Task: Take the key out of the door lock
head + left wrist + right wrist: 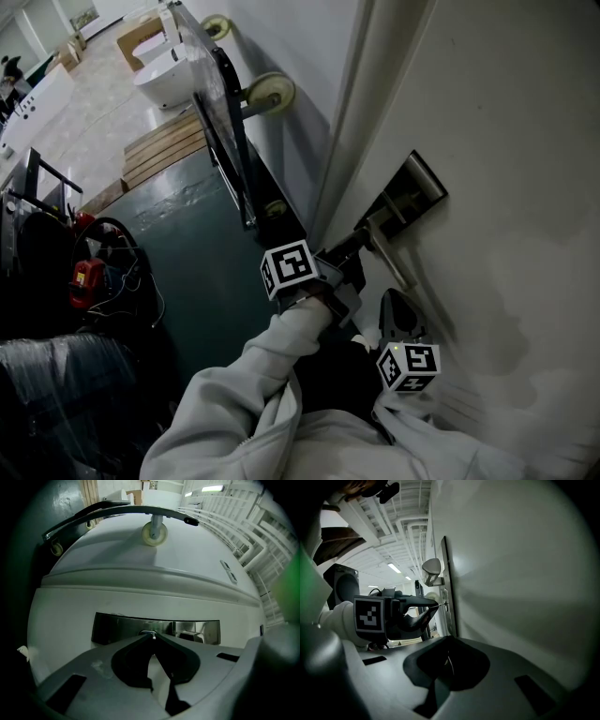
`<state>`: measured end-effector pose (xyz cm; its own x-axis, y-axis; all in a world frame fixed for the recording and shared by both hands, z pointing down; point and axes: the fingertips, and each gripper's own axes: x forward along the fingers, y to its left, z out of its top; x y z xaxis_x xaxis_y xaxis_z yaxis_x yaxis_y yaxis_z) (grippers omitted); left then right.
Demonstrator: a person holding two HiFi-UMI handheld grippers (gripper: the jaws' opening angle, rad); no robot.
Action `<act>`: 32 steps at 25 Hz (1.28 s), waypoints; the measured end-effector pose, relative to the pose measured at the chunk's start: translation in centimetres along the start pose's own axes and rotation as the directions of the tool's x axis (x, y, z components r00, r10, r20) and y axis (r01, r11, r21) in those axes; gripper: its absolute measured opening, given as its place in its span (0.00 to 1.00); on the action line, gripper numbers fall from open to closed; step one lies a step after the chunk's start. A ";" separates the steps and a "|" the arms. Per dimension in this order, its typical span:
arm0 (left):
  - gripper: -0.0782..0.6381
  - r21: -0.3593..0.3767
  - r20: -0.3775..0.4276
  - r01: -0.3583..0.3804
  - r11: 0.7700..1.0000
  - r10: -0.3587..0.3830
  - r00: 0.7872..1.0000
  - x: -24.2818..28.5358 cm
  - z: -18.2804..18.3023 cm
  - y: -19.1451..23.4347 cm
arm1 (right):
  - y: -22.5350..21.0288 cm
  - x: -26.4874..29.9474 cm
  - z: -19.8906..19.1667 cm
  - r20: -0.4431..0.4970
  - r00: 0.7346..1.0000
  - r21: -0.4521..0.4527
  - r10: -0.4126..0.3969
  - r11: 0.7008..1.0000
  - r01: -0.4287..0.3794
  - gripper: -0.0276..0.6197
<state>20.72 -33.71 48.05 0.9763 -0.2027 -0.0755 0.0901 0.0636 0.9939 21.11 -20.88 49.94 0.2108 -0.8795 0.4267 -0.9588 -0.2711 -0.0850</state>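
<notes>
Jaws of the left gripper are pinched onto the small silver metal key, which sits in the lock of the white door. The lock is in a brushed steel rectangular plate close to the door's edge by the frame. In the right gripper view the key juts from that plate just below the silver lever handle, with the left gripper's tips closed round it and reaching level toward the door. The right gripper is lower down, near the door's face and apart from the plate. Its jaws are pressed together with nothing between them. In the head view both grippers lie side by side, the left gripper at the plate.
</notes>
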 end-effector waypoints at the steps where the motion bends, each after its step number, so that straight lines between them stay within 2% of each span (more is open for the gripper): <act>1: 0.15 0.014 -0.002 -0.004 1.000 0.004 1.000 0.0 0.0 -0.1 | -0.1 0.0 0.0 -0.001 1.000 0.001 -0.002 1.000 0.002 0.12; 5: 0.15 0.096 0.005 -0.022 0.995 0.022 1.000 -1.5 0.2 -0.4 | -0.2 0.0 -0.2 -0.005 1.000 0.002 -0.005 1.000 0.005 0.12; 14: 0.15 0.084 0.034 0.001 0.997 -0.004 0.999 -4.7 1.0 -0.3 | 1.3 0.7 -0.3 -0.007 1.000 -0.015 0.024 1.000 -0.024 0.12; 19: 0.15 0.119 0.040 0.001 0.993 -0.006 0.999 -6.2 1.2 -0.5 | 2.4 0.4 -0.1 0.007 0.999 -0.023 0.050 0.998 -0.050 0.12; 25: 0.15 0.230 0.051 -0.028 0.973 0.017 0.999 -8.5 1.3 -0.9 | 3.7 0.2 0.3 0.025 0.995 -0.035 0.092 0.995 -0.091 0.12; 32: 0.15 0.301 0.108 -0.088 0.950 0.058 0.992 -11.8 1.8 -0.4 | 5.6 0.5 0.6 0.036 0.987 -0.052 0.156 0.987 -0.154 0.12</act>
<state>8.83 -33.11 48.74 0.9530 -0.3028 -0.0089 -0.0595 -0.2158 0.9746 15.96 -23.08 49.13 0.0651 -0.9246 0.3753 -0.9885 -0.1113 -0.1027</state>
